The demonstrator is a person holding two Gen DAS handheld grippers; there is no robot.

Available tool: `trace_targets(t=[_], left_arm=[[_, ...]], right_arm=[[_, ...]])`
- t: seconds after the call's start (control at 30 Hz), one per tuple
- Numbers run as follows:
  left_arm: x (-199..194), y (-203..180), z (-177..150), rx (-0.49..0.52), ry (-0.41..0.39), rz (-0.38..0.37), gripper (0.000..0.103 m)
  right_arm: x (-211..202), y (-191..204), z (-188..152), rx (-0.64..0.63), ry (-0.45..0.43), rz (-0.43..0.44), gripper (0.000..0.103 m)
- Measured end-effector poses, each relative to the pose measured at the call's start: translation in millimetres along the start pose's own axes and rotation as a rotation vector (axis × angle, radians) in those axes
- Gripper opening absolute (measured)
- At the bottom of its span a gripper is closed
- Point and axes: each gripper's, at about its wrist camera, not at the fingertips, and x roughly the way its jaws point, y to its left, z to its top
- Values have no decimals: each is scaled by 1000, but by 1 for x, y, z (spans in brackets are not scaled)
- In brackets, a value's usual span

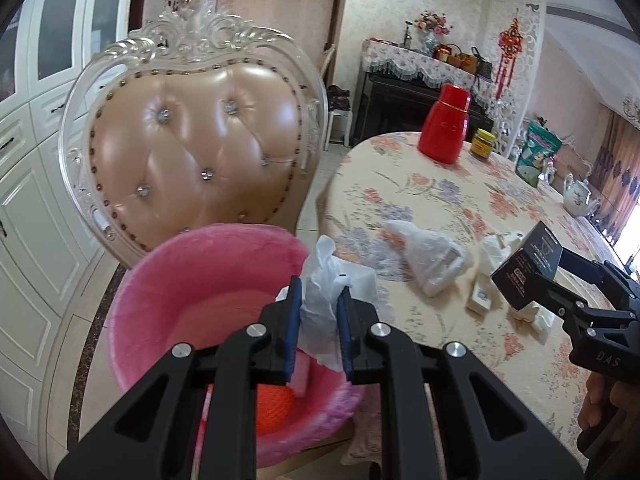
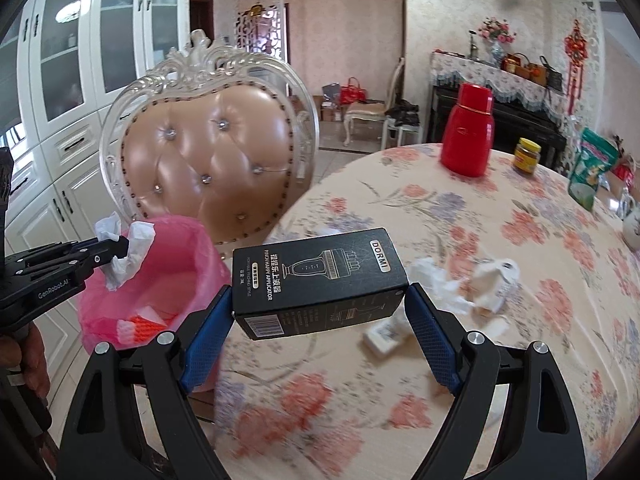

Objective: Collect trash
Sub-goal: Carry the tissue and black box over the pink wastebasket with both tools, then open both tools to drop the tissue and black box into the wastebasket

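Note:
My left gripper [image 1: 319,290] is shut on a crumpled white tissue [image 1: 322,280] and hangs over the rim of a bin lined with a pink bag [image 1: 168,280]. From the right wrist view the same left gripper [image 2: 120,246] holds the tissue [image 2: 124,252] above the pink-lined bin [image 2: 176,256]. My right gripper [image 2: 320,300] is shut on a black carton [image 2: 320,280] held lengthwise between its blue pads, above the table edge. That black carton [image 1: 526,264] shows at the right of the left wrist view. On the floral tablecloth [image 2: 460,220] lie more crumpled tissues [image 2: 436,284], a clear plastic bag [image 1: 432,256] and a small white packet [image 2: 386,334].
An ornate padded chair [image 1: 192,152] stands behind the bin. A red thermos [image 1: 444,126], a yellow-lidded jar [image 1: 482,142], a green pouch [image 1: 536,152] and a white teapot [image 1: 578,196] stand at the far side of the table. Inside the bin lies something orange [image 1: 272,404]. White cabinets [image 1: 28,200] line the left wall.

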Motion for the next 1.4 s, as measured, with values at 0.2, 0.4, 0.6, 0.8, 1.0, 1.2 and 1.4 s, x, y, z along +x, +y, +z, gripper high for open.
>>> trace_targets(t=[0.2,0.4,0.6,0.8,1.0,1.2,1.4], left_arm=[[-2,29,4,-23,-2,34,17],[-4,50,10,-41,-3,50,17],[-8,70,13,-61,-6,66,17],[-10,81,17,-68,-9,86,17],[-10,90,20,-74,-12,99,17],[-8,97,23,-85,-12,108,17],[-8,103,23,-91,-13,110,17]], right_arm=[[16,30,10,-31,10,37,80],[28,56,20,-55,13,71,80],[40,78,27,-77,18,101,80],[49,95,33,-98,22,124,80],[58,107,36,-110,31,137,80],[67,116,38,-124,44,147,80],[76,128,39,-142,58,161,80]])
